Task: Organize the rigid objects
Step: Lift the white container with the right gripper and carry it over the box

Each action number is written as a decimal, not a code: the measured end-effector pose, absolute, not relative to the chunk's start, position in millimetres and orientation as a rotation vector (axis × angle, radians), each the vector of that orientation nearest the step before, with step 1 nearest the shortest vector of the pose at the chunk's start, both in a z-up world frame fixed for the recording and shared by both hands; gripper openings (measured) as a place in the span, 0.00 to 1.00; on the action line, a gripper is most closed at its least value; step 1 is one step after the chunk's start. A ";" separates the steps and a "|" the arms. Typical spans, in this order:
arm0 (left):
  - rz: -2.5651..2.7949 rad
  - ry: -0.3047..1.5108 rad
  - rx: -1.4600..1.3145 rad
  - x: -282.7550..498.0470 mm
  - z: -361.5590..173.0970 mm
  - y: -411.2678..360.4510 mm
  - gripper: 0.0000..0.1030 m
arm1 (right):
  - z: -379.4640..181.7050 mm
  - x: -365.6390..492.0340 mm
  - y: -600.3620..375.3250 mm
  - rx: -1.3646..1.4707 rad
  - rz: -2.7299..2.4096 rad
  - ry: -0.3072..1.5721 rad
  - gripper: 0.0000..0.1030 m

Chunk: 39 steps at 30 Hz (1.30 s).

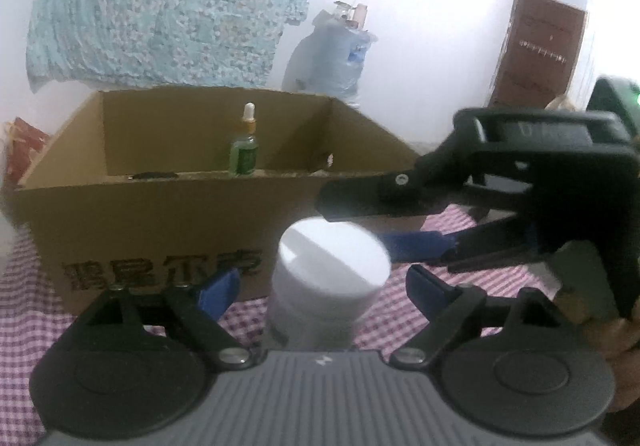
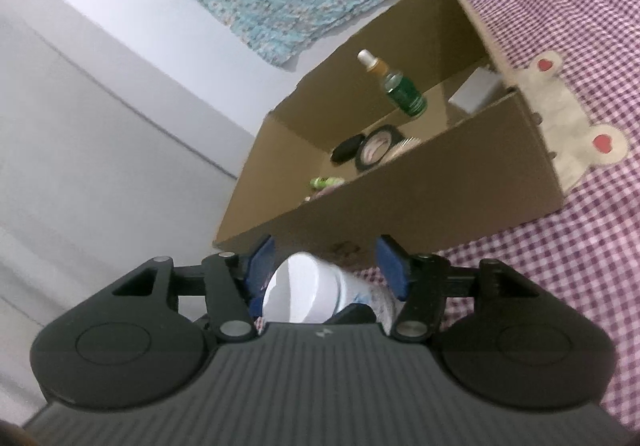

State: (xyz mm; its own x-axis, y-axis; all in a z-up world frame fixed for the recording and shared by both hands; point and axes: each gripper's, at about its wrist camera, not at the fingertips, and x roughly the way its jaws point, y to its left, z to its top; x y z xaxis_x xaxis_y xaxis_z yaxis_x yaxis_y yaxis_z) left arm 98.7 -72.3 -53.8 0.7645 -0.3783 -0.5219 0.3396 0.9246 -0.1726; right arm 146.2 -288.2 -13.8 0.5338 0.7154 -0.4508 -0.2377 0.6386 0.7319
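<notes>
A home bedroom: gingham bedspread (image 2: pixel 560 46), floral curtain (image 1: pixel 168 2), wooden door (image 1: pixel 536 50).

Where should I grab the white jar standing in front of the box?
Grip the white jar around its body just under the wide lid, coming in level from the near side. It stands upright on the checked cloth, and the lid's overhang should stop slipping.

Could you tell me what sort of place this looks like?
Probably a bedroom at home: a gingham cloth with an appliqué, floral fabric on the wall, a water jug and a brown door.
</notes>
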 end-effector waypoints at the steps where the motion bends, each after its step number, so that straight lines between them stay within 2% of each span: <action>1: -0.381 0.586 -0.051 98.0 -55.7 -73.4 0.88 | -14.4 144.7 -284.4 0.648 0.624 0.824 0.55; 3: -0.359 0.605 -0.018 99.1 -58.1 -76.2 0.76 | -15.5 142.7 -276.9 0.625 0.629 0.830 0.55; 5: -0.363 0.622 -0.031 101.8 -59.4 -75.2 0.60 | -16.6 141.0 -271.4 0.603 0.630 0.835 0.55; 8: -0.367 0.626 -0.055 103.4 -57.1 -74.4 0.55 | -15.5 139.1 -267.6 0.583 0.627 0.828 0.53; 14: -0.346 0.615 -0.037 97.2 -49.4 -77.8 0.52 | -11.8 138.6 -269.7 0.576 0.625 0.822 0.45; 17: -0.341 0.591 -0.026 91.5 -35.6 -77.2 0.52 | -1.6 134.5 -270.2 0.572 0.642 0.805 0.45; 23: -0.356 0.513 -0.017 92.6 14.7 -74.6 0.52 | 46.7 134.1 -268.7 0.538 0.695 0.703 0.45; 29: -0.421 0.474 -0.022 132.1 58.2 -86.8 0.52 | 98.7 164.2 -280.0 0.515 0.710 0.595 0.45; 34: -0.444 0.515 -0.014 176.4 55.9 -111.1 0.52 | 104.1 203.0 -303.9 0.530 0.665 0.596 0.45; 39: -0.457 0.601 -0.011 212.2 29.5 -133.2 0.52 | 73.9 239.1 -331.6 0.568 0.602 0.658 0.45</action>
